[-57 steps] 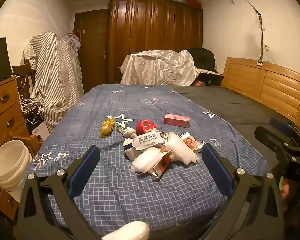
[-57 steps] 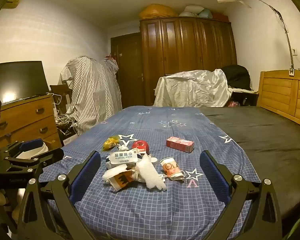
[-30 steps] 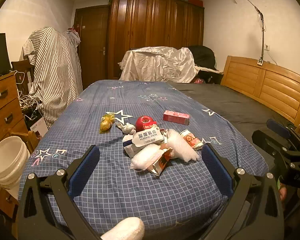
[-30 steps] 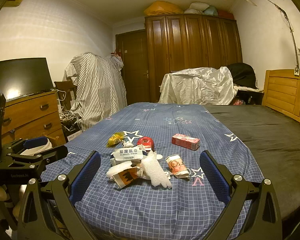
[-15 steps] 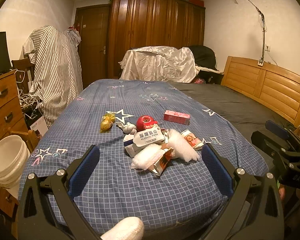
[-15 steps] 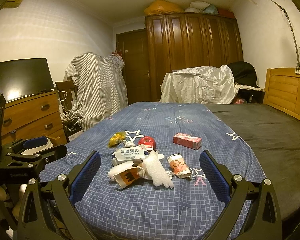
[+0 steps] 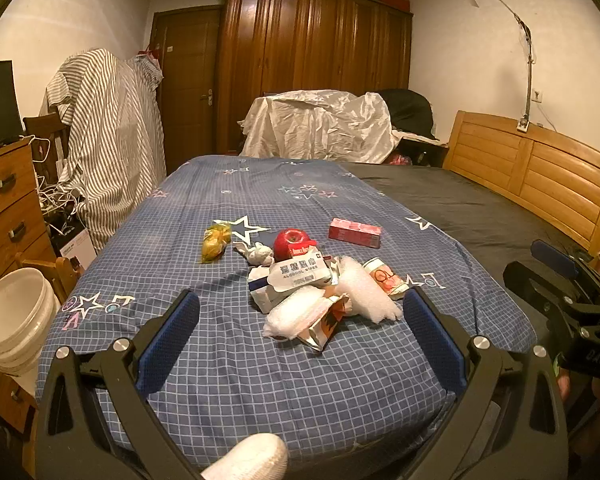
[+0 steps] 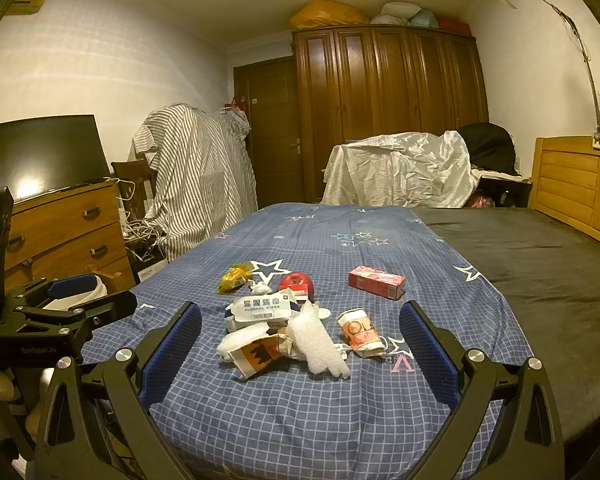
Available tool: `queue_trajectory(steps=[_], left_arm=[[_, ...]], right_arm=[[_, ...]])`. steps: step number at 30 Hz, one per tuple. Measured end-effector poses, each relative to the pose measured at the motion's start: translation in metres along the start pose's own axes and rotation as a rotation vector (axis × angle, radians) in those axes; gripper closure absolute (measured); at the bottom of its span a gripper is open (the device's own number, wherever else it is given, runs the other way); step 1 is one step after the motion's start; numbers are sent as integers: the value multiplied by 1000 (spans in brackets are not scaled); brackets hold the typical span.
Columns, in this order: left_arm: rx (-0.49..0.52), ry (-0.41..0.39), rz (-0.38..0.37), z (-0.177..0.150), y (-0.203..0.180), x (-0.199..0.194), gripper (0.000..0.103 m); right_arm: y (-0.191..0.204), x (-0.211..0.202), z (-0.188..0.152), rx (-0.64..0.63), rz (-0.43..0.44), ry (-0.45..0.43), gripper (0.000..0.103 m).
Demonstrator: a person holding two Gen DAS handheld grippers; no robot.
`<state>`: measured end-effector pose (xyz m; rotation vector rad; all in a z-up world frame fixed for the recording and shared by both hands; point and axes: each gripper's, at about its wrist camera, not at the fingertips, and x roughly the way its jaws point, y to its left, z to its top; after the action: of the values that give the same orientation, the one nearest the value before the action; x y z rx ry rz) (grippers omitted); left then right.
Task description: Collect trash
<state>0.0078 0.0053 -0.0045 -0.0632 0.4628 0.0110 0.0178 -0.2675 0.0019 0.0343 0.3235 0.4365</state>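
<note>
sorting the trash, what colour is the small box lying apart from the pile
Pink-red small box, clearest in the right wrist view.

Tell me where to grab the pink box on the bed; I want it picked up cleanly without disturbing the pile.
Grip the pink box across its short width, near the middle, coming from above with the right claw, which is open. The box lies flat on the bedspread, long and narrow, and apart from the trash pile, so nothing blocks the fingers on either long side.

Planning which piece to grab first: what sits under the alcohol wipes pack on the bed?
The alcohol wipes pack lies on top of the pile, resting on a white and blue packet. The red apple sits just behind it. Whatever lies deeper beneath stays covered.
</note>
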Motion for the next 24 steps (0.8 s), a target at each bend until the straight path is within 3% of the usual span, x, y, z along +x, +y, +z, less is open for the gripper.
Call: queue_trajectory(steps=[24], left_arm=[[-2, 15, -4, -2, 10, 2, 5]], right_arm=[[5, 3, 6, -8, -1, -1, 4]])
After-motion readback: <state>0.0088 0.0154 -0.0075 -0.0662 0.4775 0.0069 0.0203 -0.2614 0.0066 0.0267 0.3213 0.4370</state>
